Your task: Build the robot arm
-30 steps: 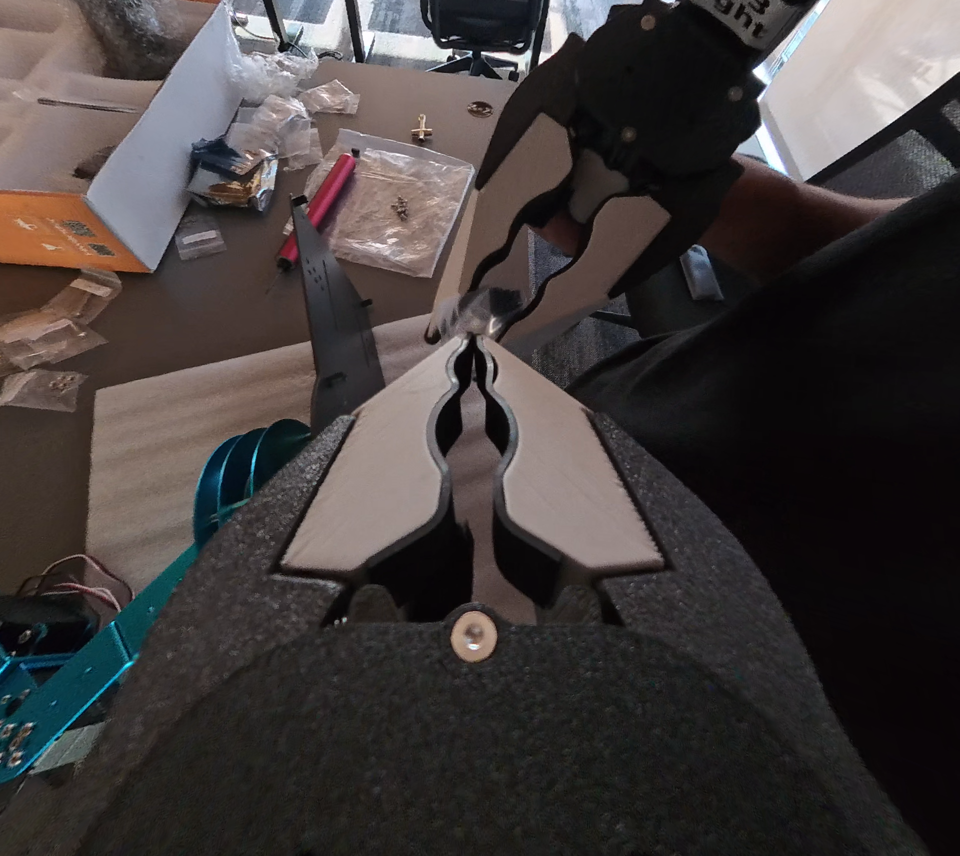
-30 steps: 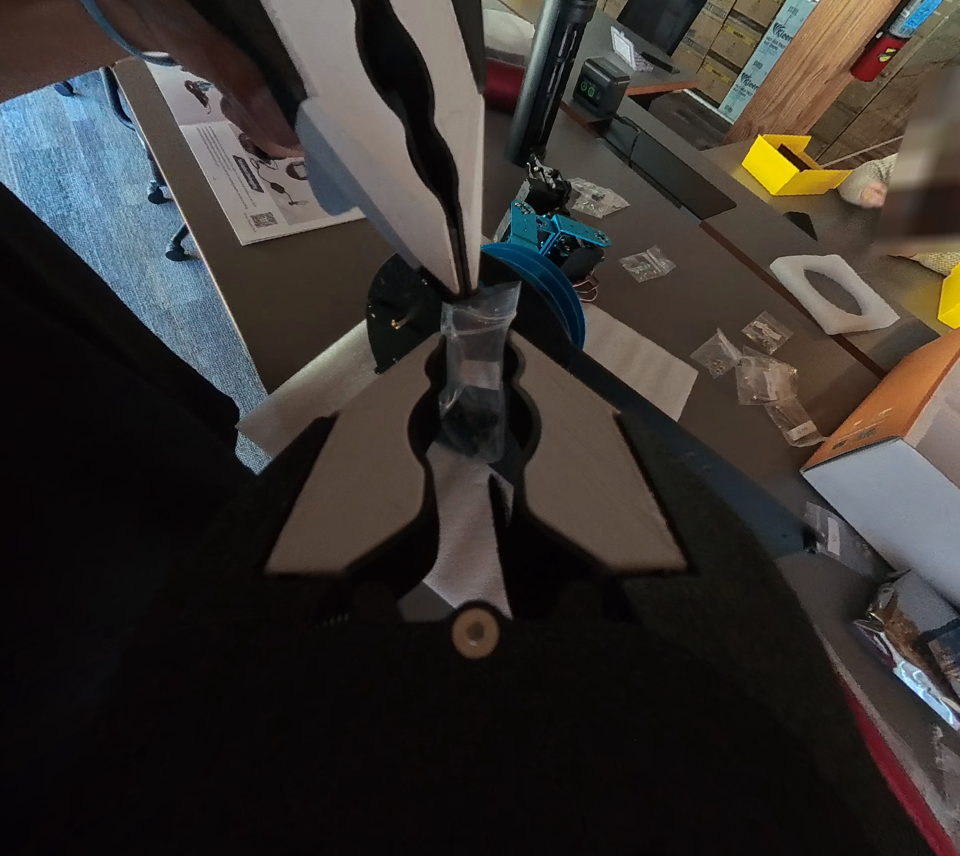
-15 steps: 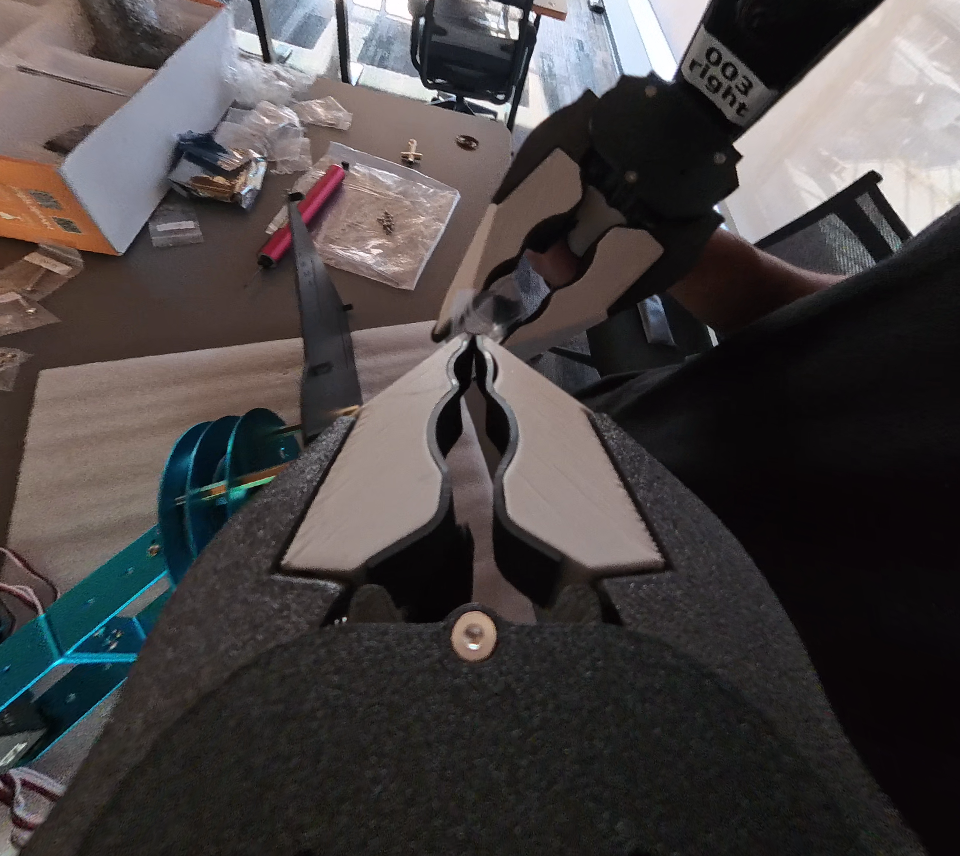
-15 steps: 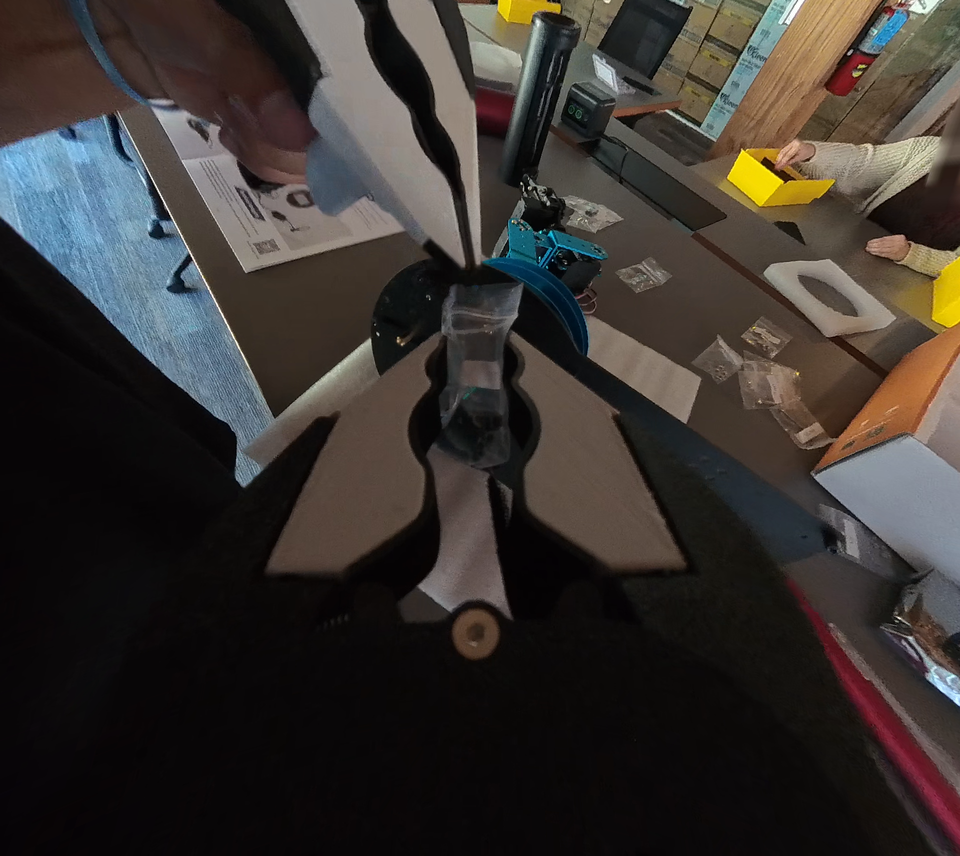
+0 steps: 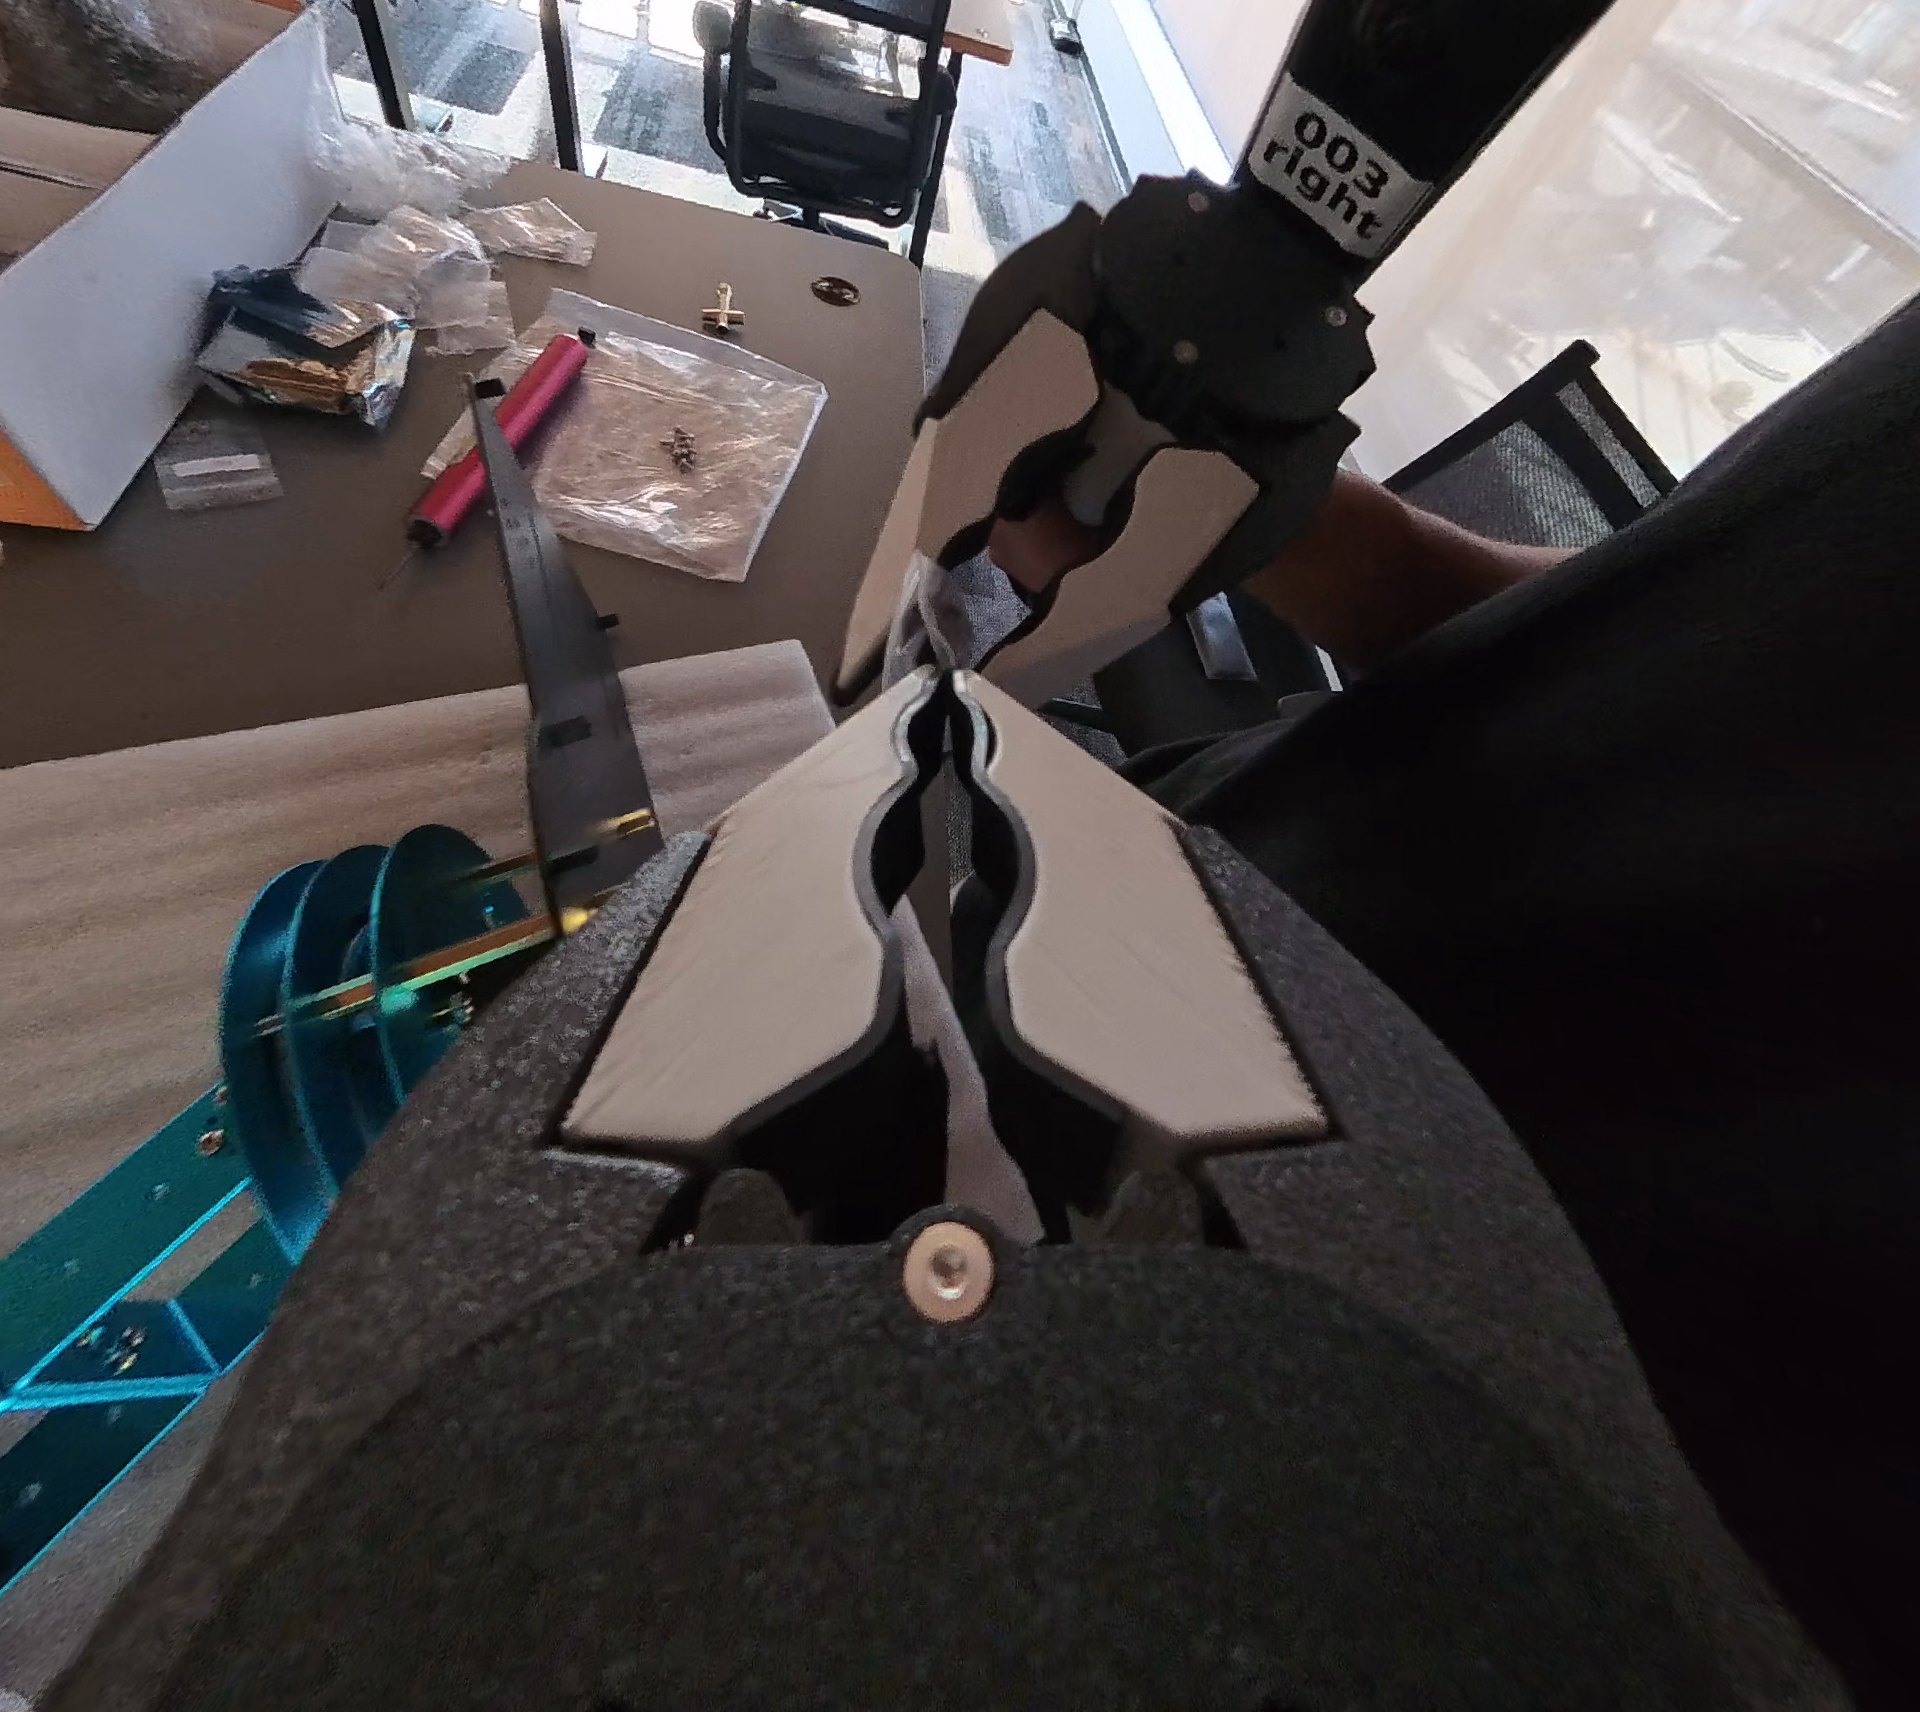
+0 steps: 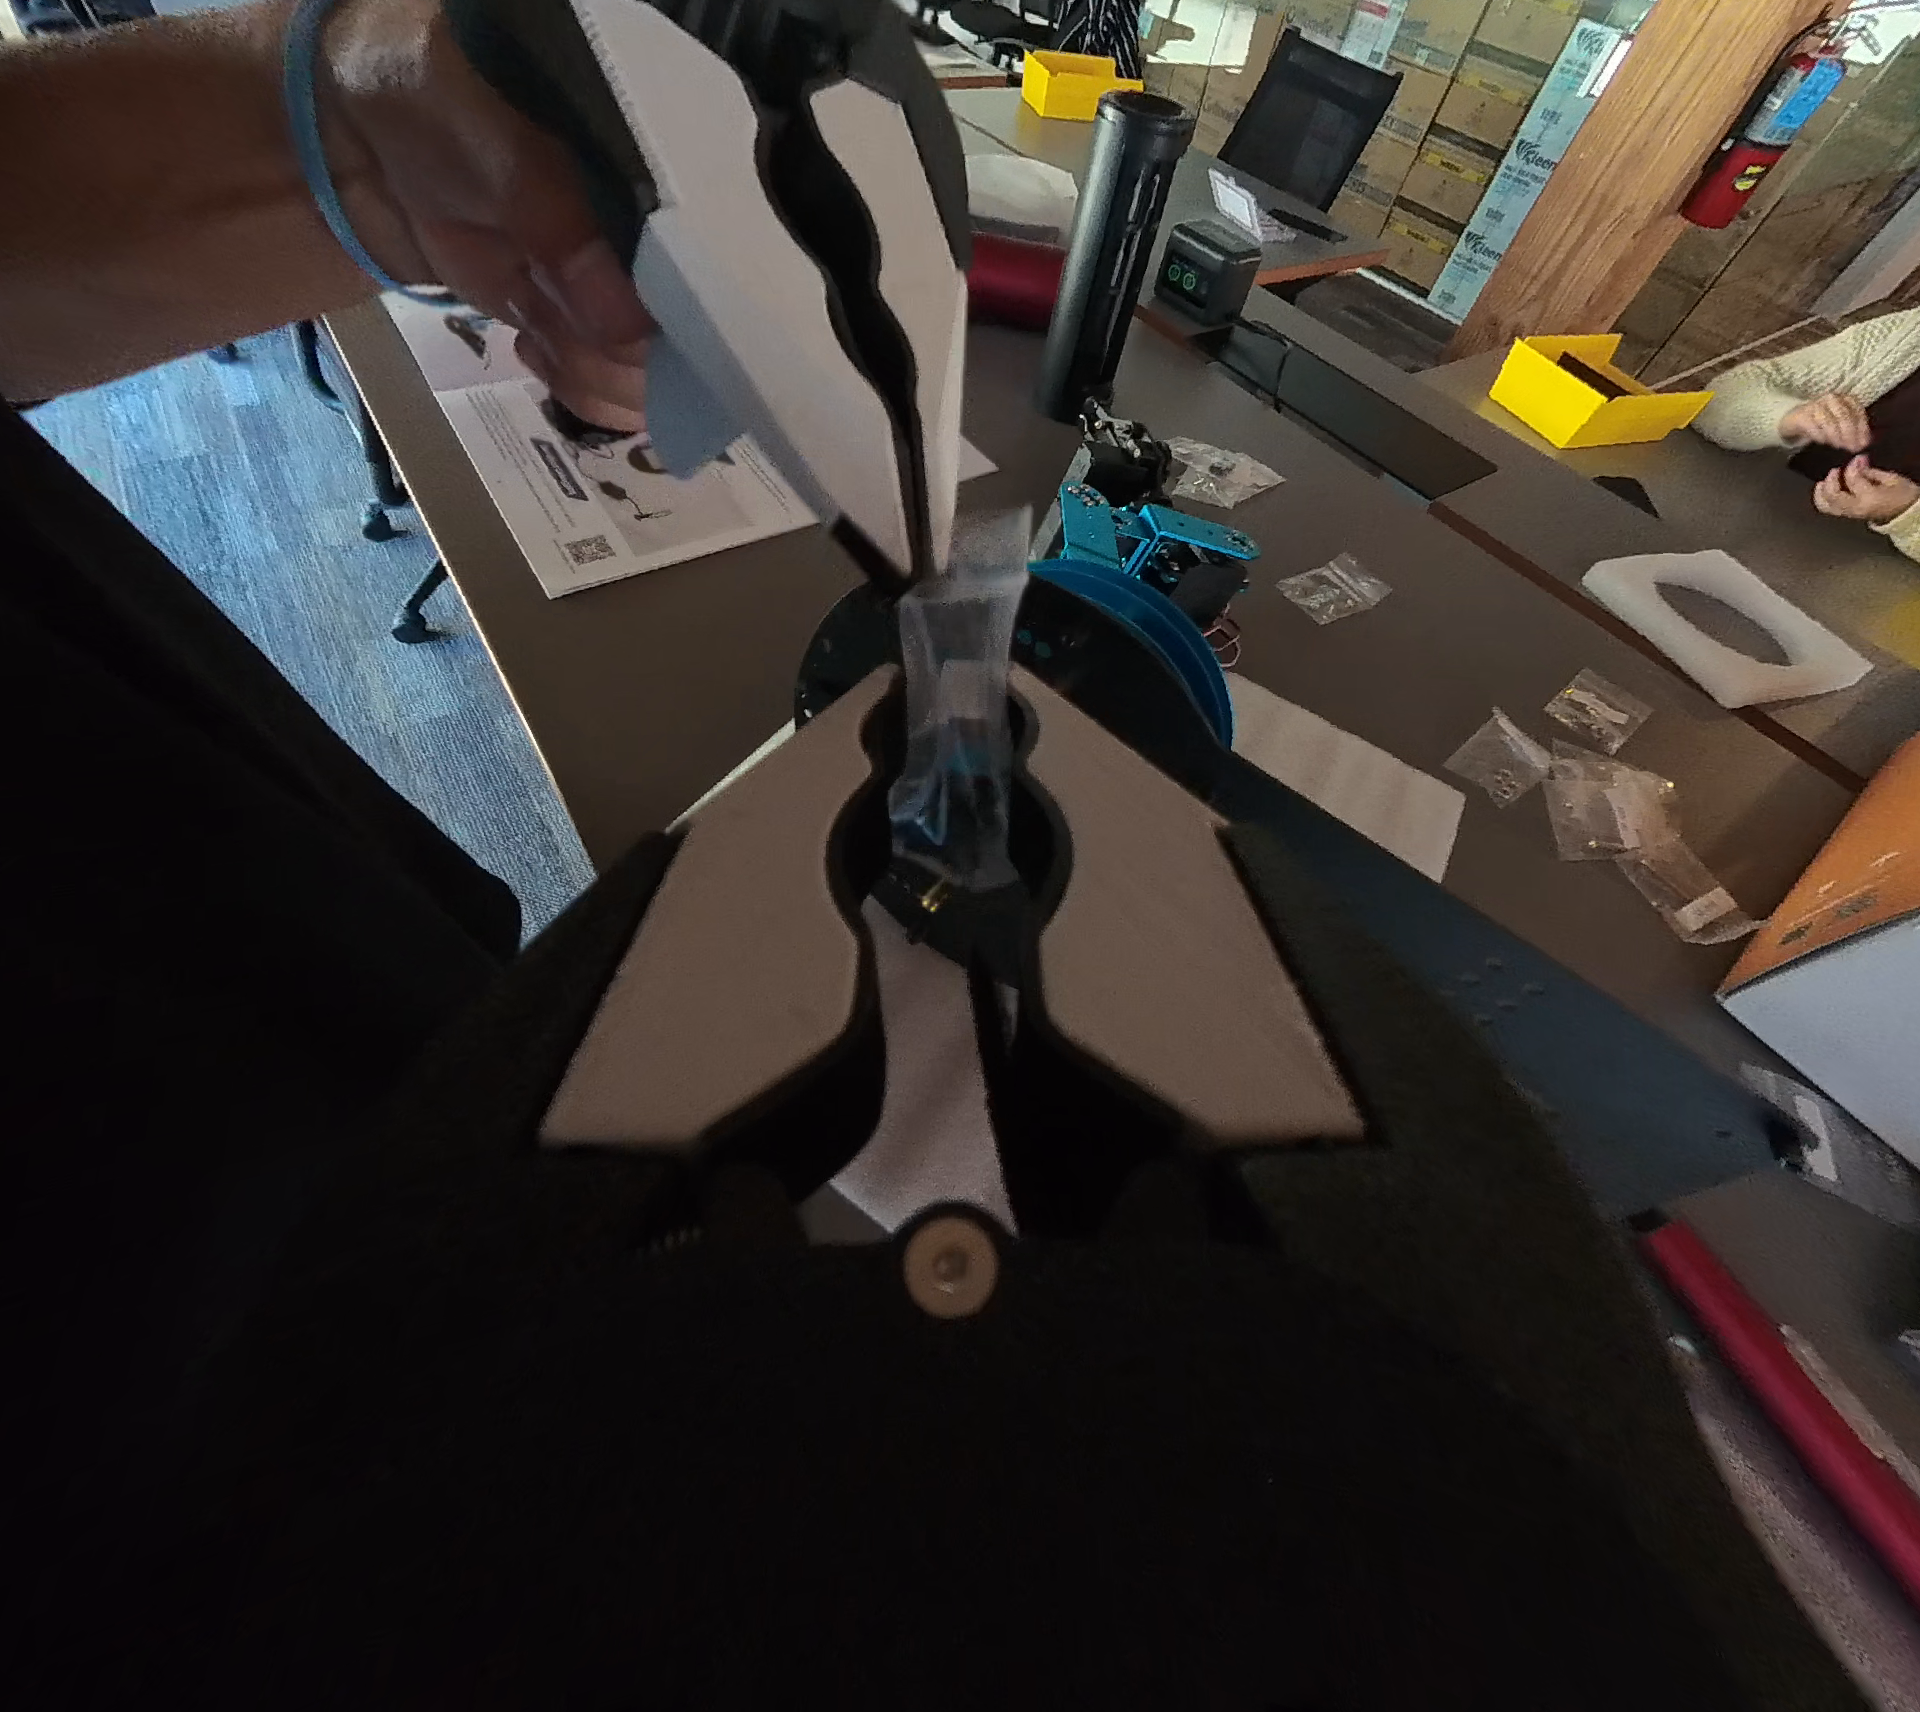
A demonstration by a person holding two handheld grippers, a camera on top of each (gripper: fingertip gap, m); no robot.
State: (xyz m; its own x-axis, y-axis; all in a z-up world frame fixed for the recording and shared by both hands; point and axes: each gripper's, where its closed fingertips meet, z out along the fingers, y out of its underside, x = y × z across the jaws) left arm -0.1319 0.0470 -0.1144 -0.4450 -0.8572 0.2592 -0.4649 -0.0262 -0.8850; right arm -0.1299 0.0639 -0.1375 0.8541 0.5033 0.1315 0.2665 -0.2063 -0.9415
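Note:
My right gripper (image 6: pixel 958 675) is shut on a small clear plastic bag (image 6: pixel 956 727) with dark small parts in it. The bag stands upright between its pads. My left gripper (image 5: pixel 940 675) is shut, and its tips pinch the bag's top edge (image 5: pixel 935 613). In the right wrist view the left gripper (image 6: pixel 920 566) comes down from the upper left onto the bag's top left corner. In the left wrist view the right gripper (image 5: pixel 930 644) reaches in from the upper right. Both are held above the table's near edge.
A blue metal wheel assembly (image 5: pixel 343 956) and a black plate (image 5: pixel 561 665) stand on a white foam sheet (image 5: pixel 260 800). A red screwdriver (image 5: pixel 509 436), a large clear bag (image 5: pixel 675 457) and an orange-and-white box (image 5: pixel 156 312) lie behind. A black cylinder (image 6: pixel 1112 260), a printed sheet (image 6: pixel 623 467), small bags (image 6: pixel 1590 779) and a person's hands (image 6: pixel 1849 478) are farther off. Left and right tips are no more than a few centimetres apart.
Both grippers have risen and tilted together with the bag between them. The left tips now sit at the bag's top corner. The right jaws have narrowed slightly on the bag.

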